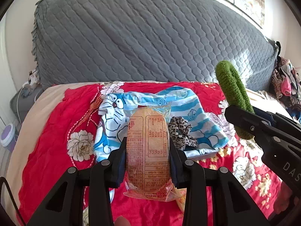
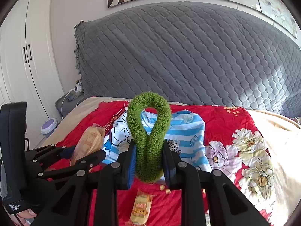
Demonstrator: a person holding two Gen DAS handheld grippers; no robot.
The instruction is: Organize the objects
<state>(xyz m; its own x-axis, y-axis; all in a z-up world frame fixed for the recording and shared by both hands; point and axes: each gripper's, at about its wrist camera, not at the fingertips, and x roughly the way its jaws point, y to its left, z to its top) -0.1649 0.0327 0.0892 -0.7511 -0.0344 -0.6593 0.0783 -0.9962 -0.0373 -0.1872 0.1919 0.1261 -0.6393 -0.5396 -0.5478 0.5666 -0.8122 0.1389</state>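
My left gripper (image 1: 147, 148) is shut on a clear-wrapped bread packet (image 1: 148, 150) and holds it above the red floral bedspread (image 1: 56, 131); the packet also shows in the right wrist view (image 2: 88, 141). My right gripper (image 2: 149, 154) is shut on a fuzzy green loop (image 2: 148, 131), squeezed at its middle and standing upright; the loop also shows in the left wrist view (image 1: 233, 96). A blue-and-white cartoon cloth (image 1: 197, 116) lies on the bed ahead, with a leopard-print scrunchie (image 1: 180, 133) on it.
A small yellow snack packet (image 2: 141, 207) and crumbs (image 2: 165, 189) lie on the bedspread (image 2: 225, 118) below my right gripper. A grey quilted headboard cover (image 1: 150, 37) rises behind. Clothes (image 1: 286, 82) are piled at the far right. A white wardrobe (image 2: 22, 60) stands left.
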